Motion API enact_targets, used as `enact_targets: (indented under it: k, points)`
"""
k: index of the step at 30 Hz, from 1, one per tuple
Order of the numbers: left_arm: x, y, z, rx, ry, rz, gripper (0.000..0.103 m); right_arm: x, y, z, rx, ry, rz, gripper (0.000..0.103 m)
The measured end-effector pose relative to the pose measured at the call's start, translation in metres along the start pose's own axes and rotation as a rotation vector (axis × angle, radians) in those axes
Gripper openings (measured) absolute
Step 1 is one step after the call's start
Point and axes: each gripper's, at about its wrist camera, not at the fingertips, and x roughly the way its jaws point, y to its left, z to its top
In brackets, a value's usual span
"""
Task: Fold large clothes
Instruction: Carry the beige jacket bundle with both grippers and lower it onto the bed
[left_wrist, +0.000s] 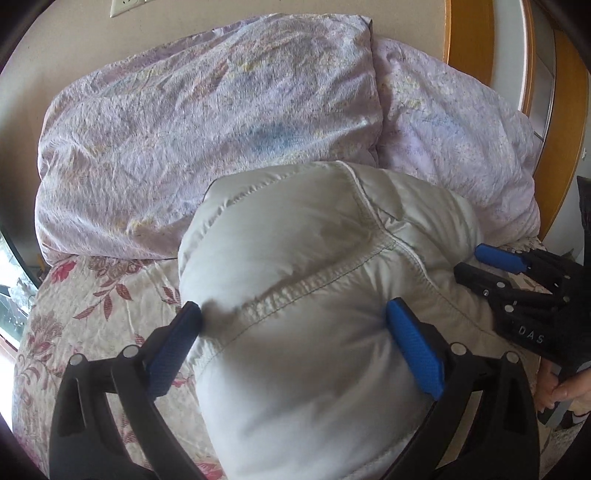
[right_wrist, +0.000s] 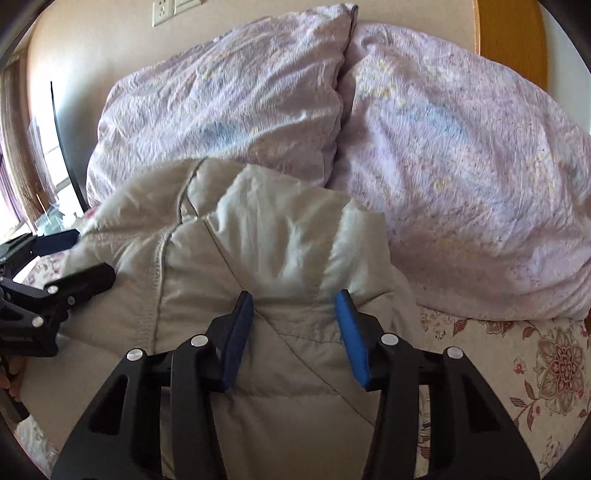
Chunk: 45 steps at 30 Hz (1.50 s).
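Straddling the puffy cream down jacket (left_wrist: 306, 295), your left gripper (left_wrist: 295, 321) has its fingers (left_wrist: 413, 339) spread wide, pads pressing into the bulge on either side of a stitched seam, not clamped. Your right gripper (right_wrist: 293, 306) also sits on the jacket with fingers (right_wrist: 347, 325) apart, padding between them, nothing pinched yet. In the left wrist view the right gripper shows at the jacket's right edge, just beside it.

The jacket lies bunched on the floral bedsheet (right_wrist: 535, 369), its far edge butting against the two lilac pillows (left_wrist: 207, 129), which lean on the wall behind.

Handling, my guess: light, very soft, springy fill. It'll puff back after each fold, and the shell looks smooth, likely slippery. Grabbing the fat middle won't hold well; the fill just squashes. Take hold at a stitched seam or hem where the cloth is thin and flat, so the fingers close fully. Press the air out before folding. Watch that you don't drag the bedsheet along.

Sleeves and zipper: can't tell where they are, hidden in the bunch.
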Motion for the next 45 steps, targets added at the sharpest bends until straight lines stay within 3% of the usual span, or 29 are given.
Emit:
enact_targets:
  k: [8,18,24,27,32,35,39,45]
  points:
    - [0.019,-0.011,-0.005,0.038,0.018,0.035,0.101,0.021,-0.006,-0.010,0.004,0.035,0.022,0.050]
    - [0.033,-0.020,-0.014,0.056,-0.014,0.096,0.101,0.034,-0.009,-0.016,0.004,0.025,0.038,0.050]
    - [0.015,-0.018,-0.012,0.072,-0.036,0.109,0.101,0.022,-0.009,-0.005,0.034,0.054,0.036,0.050]
    - [0.002,-0.011,-0.002,0.054,-0.057,0.134,0.101,-0.003,-0.017,0.013,0.099,-0.045,0.068,0.050]
    - [0.020,-0.004,0.007,0.038,-0.015,0.130,0.101,0.016,-0.018,0.029,0.097,-0.035,0.006,0.050]
    - [0.029,-0.003,0.002,0.015,-0.012,0.089,0.101,0.037,-0.019,0.018,0.082,-0.022,-0.030,0.050]
    - [0.036,-0.010,-0.003,0.030,-0.024,0.105,0.101,0.045,-0.017,0.008,0.062,-0.057,-0.065,0.054]
    - [0.041,-0.012,-0.005,0.035,-0.046,0.129,0.101,0.058,-0.025,0.003,0.088,-0.058,-0.052,0.058]
